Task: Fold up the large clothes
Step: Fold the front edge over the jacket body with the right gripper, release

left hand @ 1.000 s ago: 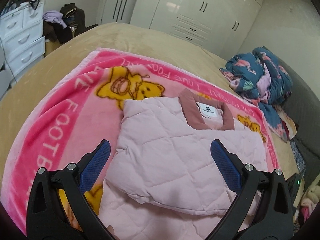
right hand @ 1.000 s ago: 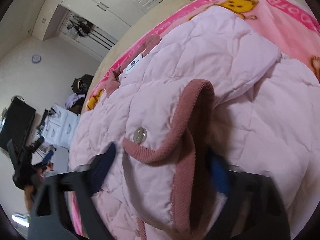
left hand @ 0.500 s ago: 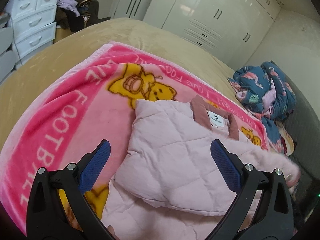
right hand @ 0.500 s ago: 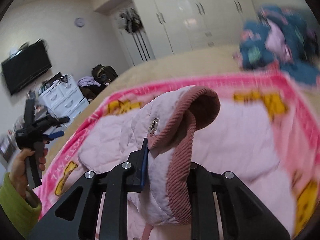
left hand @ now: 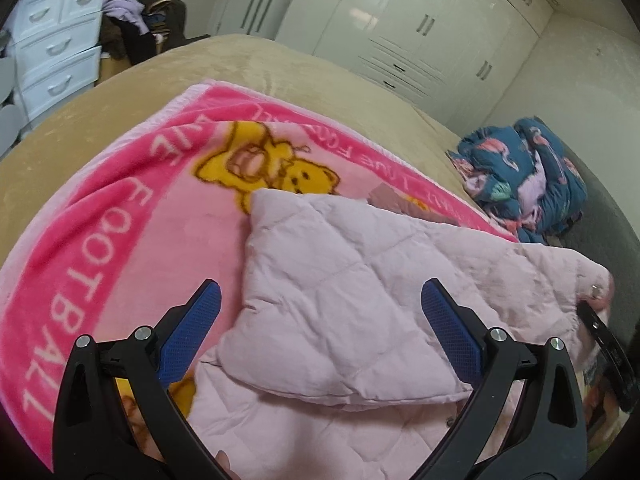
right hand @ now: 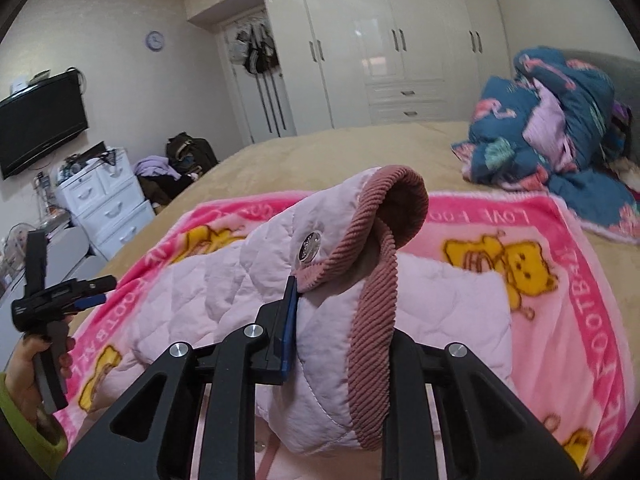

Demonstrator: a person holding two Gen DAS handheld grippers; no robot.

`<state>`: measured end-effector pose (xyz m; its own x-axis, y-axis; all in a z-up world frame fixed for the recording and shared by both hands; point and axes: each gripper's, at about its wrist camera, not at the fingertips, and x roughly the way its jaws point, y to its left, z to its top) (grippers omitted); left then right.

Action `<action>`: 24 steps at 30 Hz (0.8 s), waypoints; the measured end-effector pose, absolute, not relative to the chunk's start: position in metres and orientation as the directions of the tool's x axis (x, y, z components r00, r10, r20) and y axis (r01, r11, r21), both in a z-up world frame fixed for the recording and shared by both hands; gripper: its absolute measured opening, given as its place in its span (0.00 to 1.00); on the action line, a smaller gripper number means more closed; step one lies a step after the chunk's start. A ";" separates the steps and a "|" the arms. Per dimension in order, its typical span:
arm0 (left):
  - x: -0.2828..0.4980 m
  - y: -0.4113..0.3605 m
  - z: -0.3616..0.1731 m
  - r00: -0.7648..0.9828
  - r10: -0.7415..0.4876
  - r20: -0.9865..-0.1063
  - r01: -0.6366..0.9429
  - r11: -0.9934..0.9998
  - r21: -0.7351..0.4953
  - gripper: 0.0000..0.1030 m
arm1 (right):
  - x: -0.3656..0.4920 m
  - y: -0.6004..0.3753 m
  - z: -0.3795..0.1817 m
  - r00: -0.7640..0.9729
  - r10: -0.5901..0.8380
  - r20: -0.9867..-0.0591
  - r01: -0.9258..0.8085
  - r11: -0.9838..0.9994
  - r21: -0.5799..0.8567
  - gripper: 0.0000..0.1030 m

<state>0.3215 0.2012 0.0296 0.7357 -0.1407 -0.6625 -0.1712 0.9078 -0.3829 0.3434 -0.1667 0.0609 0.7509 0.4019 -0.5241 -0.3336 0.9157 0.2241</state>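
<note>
A pale pink quilted jacket [left hand: 344, 292] with dusty-rose corduroy trim lies partly folded on a pink bear-print blanket [left hand: 120, 216] on the bed. My left gripper [left hand: 320, 320] is open and empty, held just above the jacket's near fold. My right gripper [right hand: 340, 312] is shut on the jacket's sleeve cuff [right hand: 376, 240], which has a metal snap, and holds it lifted above the blanket. The right gripper also shows at the right edge of the left wrist view [left hand: 592, 308]. The left gripper shows far left in the right wrist view [right hand: 60, 296].
A heap of blue flamingo-print bedding [left hand: 528, 176] lies at the bed's far right. White drawers [left hand: 52, 48] with clothes beside them stand left of the bed. White wardrobes [right hand: 392, 48] line the far wall. A TV [right hand: 40, 120] hangs on the left wall.
My right gripper has closed on the sleeve cuff and lifted it up and across over the jacket's body, covering the collar label. My left gripper stayed open and drew back slightly.
</note>
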 end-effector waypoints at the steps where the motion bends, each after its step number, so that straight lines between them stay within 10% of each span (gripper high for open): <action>1: 0.323 0.198 0.027 0.730 -0.137 -0.670 -0.170 0.913 -0.372 0.91 | 0.346 -0.169 0.054 0.747 0.396 -0.534 -0.321 0.918 0.232 0.18; 15: 0.336 0.180 0.009 0.714 -0.152 -0.684 -0.131 0.930 -0.344 0.91 | 0.368 -0.189 0.000 0.697 0.373 -0.612 -0.217 0.924 0.316 0.25; 24: 0.343 0.167 0.000 0.696 -0.173 -0.697 -0.092 0.941 -0.326 0.91 | 0.364 -0.210 -0.009 0.709 0.329 -0.623 -0.121 0.928 0.353 0.59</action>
<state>0.3425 0.1674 -0.0003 0.6957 -0.1729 -0.6972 -0.0924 0.9410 -0.3256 0.3642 -0.2097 -0.0088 0.7095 0.3292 -0.6231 -0.1208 0.9279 0.3527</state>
